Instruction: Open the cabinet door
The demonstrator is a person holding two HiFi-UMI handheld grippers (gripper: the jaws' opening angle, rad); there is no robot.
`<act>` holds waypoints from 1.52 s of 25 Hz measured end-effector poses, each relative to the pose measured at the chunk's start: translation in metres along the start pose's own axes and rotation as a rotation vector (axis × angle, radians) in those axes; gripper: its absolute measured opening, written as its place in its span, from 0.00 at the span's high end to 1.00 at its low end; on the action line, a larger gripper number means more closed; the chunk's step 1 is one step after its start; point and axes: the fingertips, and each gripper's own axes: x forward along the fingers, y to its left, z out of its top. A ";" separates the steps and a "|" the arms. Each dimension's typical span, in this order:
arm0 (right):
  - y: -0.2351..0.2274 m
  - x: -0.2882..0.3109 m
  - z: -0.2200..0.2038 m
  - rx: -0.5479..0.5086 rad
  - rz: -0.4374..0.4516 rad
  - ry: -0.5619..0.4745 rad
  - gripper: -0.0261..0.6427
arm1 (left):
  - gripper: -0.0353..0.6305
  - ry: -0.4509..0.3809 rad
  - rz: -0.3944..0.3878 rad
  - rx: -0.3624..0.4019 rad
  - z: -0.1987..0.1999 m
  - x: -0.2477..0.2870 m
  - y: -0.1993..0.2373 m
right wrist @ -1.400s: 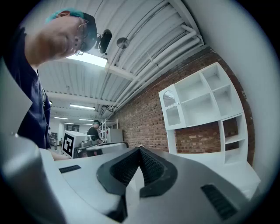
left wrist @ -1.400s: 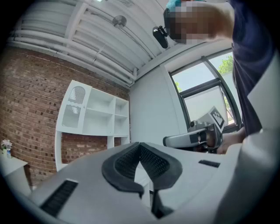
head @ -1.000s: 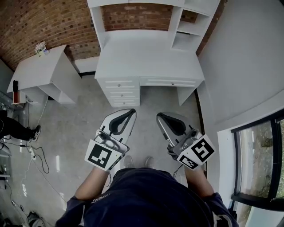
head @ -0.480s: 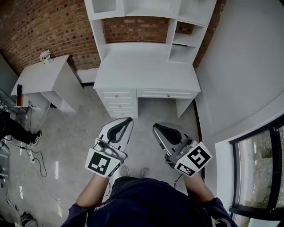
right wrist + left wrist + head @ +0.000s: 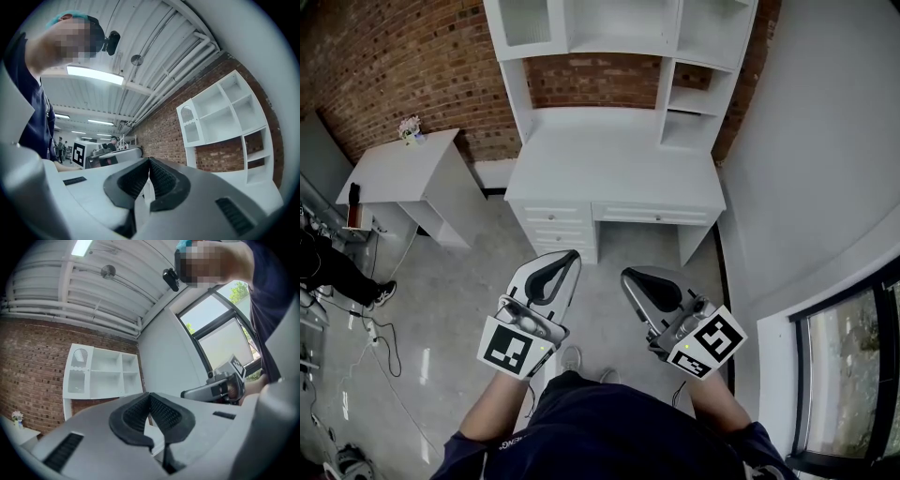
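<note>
Cabinet door (image 5: 528,21): upper left compartment of the white shelf unit (image 5: 623,42) above the desk (image 5: 614,164); closed, well apart from both grippers. The neighbouring compartments are open and show only white inner walls. The desk drawers (image 5: 551,228) are closed.

Left gripper (image 5: 569,256): jaws together, holding nothing. Right gripper (image 5: 628,277): jaws together, holding nothing.

Only the head view shows the side table (image 5: 394,173), a small plant (image 5: 411,129) on it, and cables (image 5: 380,342) on the grey floor (image 5: 459,291). The left gripper view shows ceiling pipes (image 5: 70,310). The right gripper view shows strip lights (image 5: 93,75) and distant people. The rear wall (image 5: 403,66) is brick
</note>
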 end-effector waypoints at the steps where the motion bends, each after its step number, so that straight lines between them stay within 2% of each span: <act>1: -0.002 0.001 0.001 -0.002 0.001 -0.003 0.93 | 0.94 0.004 -0.001 0.006 0.000 0.001 0.001; 7: -0.015 0.013 0.004 -0.011 0.013 -0.004 0.93 | 0.94 -0.009 0.018 0.007 -0.002 0.011 0.017; 11: -0.028 0.031 0.003 -0.021 0.022 0.003 0.93 | 0.94 -0.002 0.007 0.022 -0.010 0.021 0.034; 15: -0.045 0.057 -0.001 -0.024 0.023 0.012 0.93 | 0.94 -0.033 -0.002 0.012 -0.013 0.033 0.059; 22: -0.079 0.121 -0.006 -0.032 0.022 0.021 0.93 | 0.94 -0.066 0.008 0.010 -0.027 0.059 0.127; 31: -0.119 0.208 -0.012 -0.035 -0.012 0.028 0.93 | 0.94 -0.040 -0.001 -0.032 -0.049 0.088 0.219; 34: -0.130 0.233 -0.014 -0.038 -0.027 0.031 0.93 | 0.94 -0.021 -0.009 -0.024 -0.060 0.094 0.248; 38: -0.145 0.267 -0.016 -0.046 -0.048 0.033 0.93 | 0.94 -0.046 -0.017 -0.046 -0.063 0.106 0.284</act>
